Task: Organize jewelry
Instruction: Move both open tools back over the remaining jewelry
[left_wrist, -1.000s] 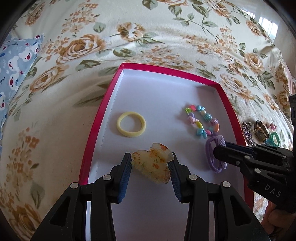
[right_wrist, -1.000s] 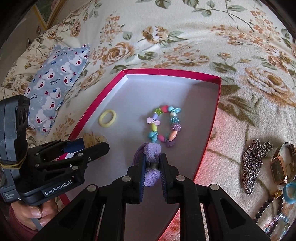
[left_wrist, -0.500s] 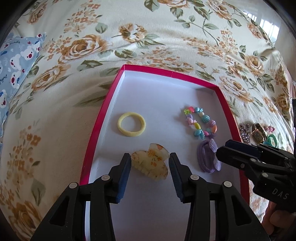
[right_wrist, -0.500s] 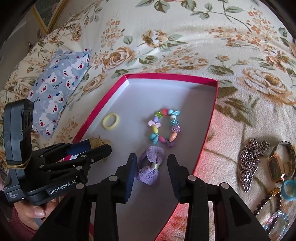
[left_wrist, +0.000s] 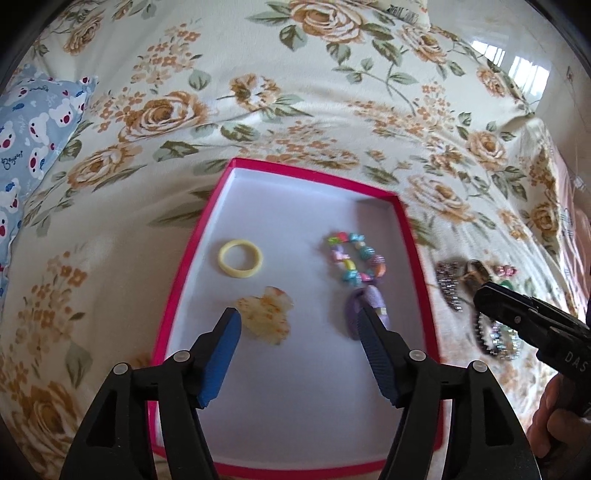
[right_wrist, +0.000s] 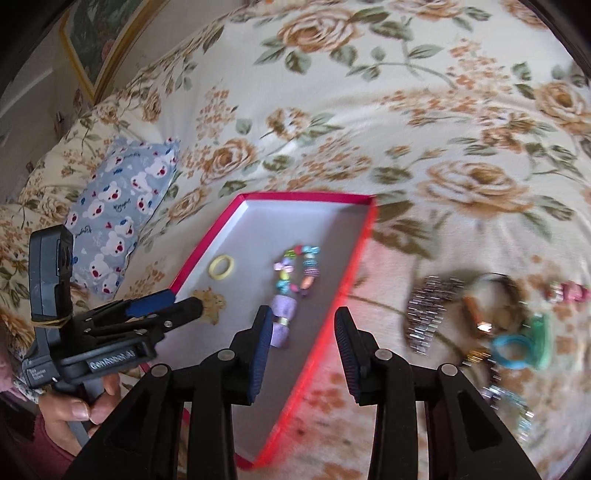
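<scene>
Floral bedspread (left_wrist: 295, 92); left claw (left_wrist: 299, 328) opening, right claw (right_wrist: 301, 334) parted, both empty.

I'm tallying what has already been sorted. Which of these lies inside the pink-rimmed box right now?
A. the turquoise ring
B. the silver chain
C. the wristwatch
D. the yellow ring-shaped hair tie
D: the yellow hair tie lies on the white floor of the box, while the silver chain, wristwatch and turquoise ring lie on the bedspread outside it.
</scene>
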